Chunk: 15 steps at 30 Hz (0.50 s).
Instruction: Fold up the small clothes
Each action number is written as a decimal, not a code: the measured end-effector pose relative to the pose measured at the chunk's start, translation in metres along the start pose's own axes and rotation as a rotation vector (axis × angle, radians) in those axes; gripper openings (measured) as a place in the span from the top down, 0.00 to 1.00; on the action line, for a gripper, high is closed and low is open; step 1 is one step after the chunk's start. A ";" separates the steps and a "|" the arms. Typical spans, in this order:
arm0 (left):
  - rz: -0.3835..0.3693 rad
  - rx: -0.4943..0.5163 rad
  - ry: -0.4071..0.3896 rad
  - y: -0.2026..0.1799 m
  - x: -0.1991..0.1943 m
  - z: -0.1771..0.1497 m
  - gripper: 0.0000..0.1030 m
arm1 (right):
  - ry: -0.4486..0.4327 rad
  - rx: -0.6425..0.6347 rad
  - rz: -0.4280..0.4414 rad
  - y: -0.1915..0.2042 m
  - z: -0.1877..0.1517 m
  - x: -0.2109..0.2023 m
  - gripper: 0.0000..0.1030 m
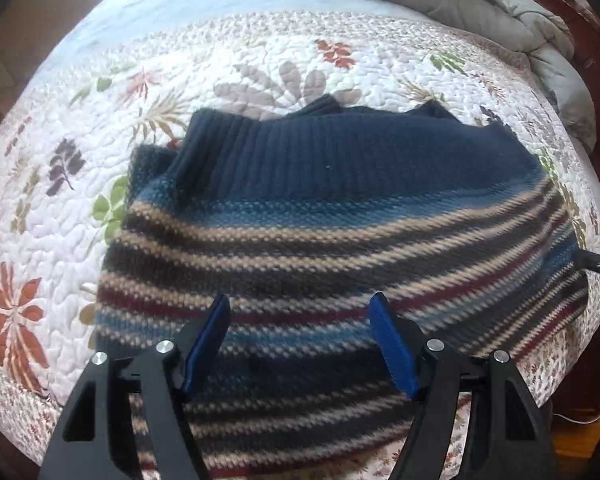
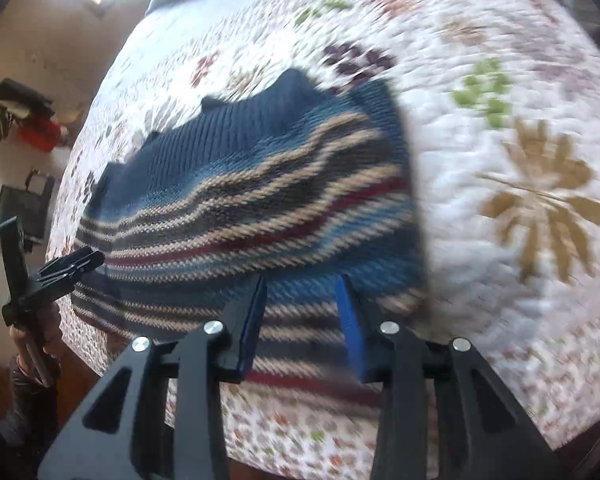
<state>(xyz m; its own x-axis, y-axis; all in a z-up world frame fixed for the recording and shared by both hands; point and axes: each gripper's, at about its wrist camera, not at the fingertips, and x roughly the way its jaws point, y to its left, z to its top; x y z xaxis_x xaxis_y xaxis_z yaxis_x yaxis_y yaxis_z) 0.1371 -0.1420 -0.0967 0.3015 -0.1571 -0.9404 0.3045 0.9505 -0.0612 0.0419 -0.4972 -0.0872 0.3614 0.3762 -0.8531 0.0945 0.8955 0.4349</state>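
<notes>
Both pairs of jaws stand apart with nothing pinched: the left gripper [image 1: 300,304] spread wide, the right gripper [image 2: 302,284] parted more narrowly, each hovering over the near edge of the striped knitted sweater with navy ribbed band [image 1: 332,208]. It lies on the white floral quilted bedspread [image 1: 80,240], doubled over into a compact shape, the ribbed band on top at the far side. At least one fold looks done; bumps at the far edge suggest more folding or tidying remains.
</notes>
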 end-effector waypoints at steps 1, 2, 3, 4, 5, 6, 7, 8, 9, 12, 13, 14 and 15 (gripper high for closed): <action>0.007 0.005 -0.007 -0.004 -0.003 0.001 0.29 | -0.006 0.013 -0.016 -0.007 -0.002 -0.008 0.56; 0.000 0.007 -0.021 -0.011 -0.007 0.001 0.29 | -0.006 0.028 -0.036 -0.015 -0.004 -0.012 0.51; -0.010 0.003 -0.025 -0.016 -0.009 0.002 0.29 | -0.004 0.043 -0.062 -0.023 -0.007 -0.018 0.49; -0.022 -0.007 -0.023 -0.022 -0.010 0.003 0.29 | -0.003 0.049 -0.078 -0.031 -0.009 -0.022 0.46; -0.041 -0.017 -0.022 -0.028 -0.011 0.005 0.29 | -0.002 0.055 -0.089 -0.039 -0.011 -0.024 0.45; -0.069 -0.021 -0.027 -0.036 -0.010 0.008 0.29 | 0.002 0.068 -0.091 -0.047 -0.012 -0.026 0.44; -0.073 -0.018 -0.031 -0.043 -0.010 0.010 0.29 | 0.008 0.079 -0.081 -0.053 -0.014 -0.027 0.42; -0.064 -0.013 -0.032 -0.049 -0.007 0.012 0.29 | 0.021 0.088 -0.054 -0.058 -0.015 -0.025 0.41; -0.056 -0.010 -0.031 -0.058 -0.002 0.016 0.29 | 0.027 0.093 -0.029 -0.061 -0.017 -0.022 0.41; -0.066 0.008 0.000 -0.077 0.014 0.021 0.29 | 0.038 0.117 0.050 -0.068 -0.019 -0.014 0.38; -0.064 0.016 0.010 -0.081 0.020 0.021 0.29 | 0.041 0.124 0.074 -0.070 -0.016 -0.011 0.36; -0.051 0.025 0.022 -0.086 0.028 0.021 0.29 | 0.051 0.131 0.099 -0.072 -0.014 -0.005 0.35; -0.034 0.032 0.025 -0.088 0.032 0.019 0.29 | 0.059 0.137 0.104 -0.071 -0.012 0.000 0.35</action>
<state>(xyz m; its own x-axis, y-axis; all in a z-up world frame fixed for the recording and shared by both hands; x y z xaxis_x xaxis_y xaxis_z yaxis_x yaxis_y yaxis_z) 0.1368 -0.2357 -0.1152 0.2682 -0.1826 -0.9459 0.3435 0.9355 -0.0831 0.0241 -0.5579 -0.1216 0.3208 0.4821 -0.8152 0.1861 0.8119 0.5534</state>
